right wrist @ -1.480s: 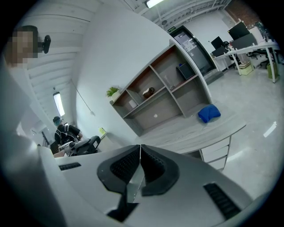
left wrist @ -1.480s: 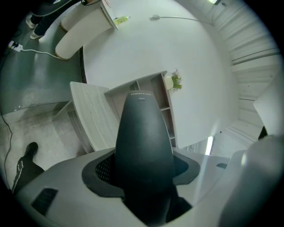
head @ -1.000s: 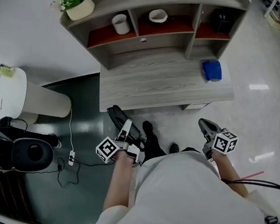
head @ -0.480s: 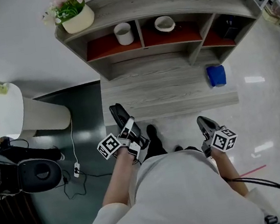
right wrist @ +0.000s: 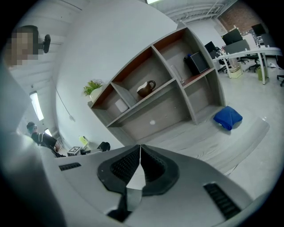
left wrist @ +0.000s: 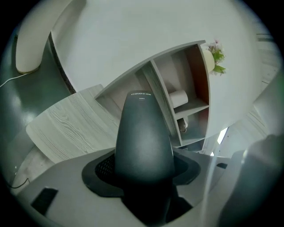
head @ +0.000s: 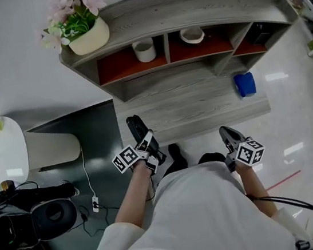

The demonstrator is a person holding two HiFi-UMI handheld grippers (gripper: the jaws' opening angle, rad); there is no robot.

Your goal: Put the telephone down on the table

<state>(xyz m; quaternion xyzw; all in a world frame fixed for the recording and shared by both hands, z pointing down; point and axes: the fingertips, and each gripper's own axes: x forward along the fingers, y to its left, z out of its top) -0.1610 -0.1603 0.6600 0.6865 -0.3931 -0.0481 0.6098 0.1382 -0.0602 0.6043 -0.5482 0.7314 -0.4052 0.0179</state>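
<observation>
The telephone (head: pixel 137 130), a black handset, is clamped in my left gripper (head: pixel 146 146) and sticks out forward past the jaws. In the head view its far end lies over the front left corner of the grey wooden table (head: pixel 200 106). In the left gripper view the telephone (left wrist: pixel 143 137) stands between the jaws of the left gripper (left wrist: pixel 143 174), with the table (left wrist: pixel 73 128) beyond it. My right gripper (head: pixel 228 136) hangs shut and empty in front of the table's right part; the right gripper (right wrist: pixel 140 165) shows its pads pressed together.
A blue cloth (head: pixel 244 84) lies at the table's right end. Behind stands a shelf unit (head: pixel 186 7) holding a white cup (head: pixel 145 50), a bowl (head: pixel 192 34) and a flower pot (head: pixel 88 40). A white round stand (head: pixel 4 153), cables and black gear sit at left.
The person has stepped closer to the table. The left gripper and telephone moved forward, from short of the front edge to over the table's front left corner. The right gripper stayed shut.
</observation>
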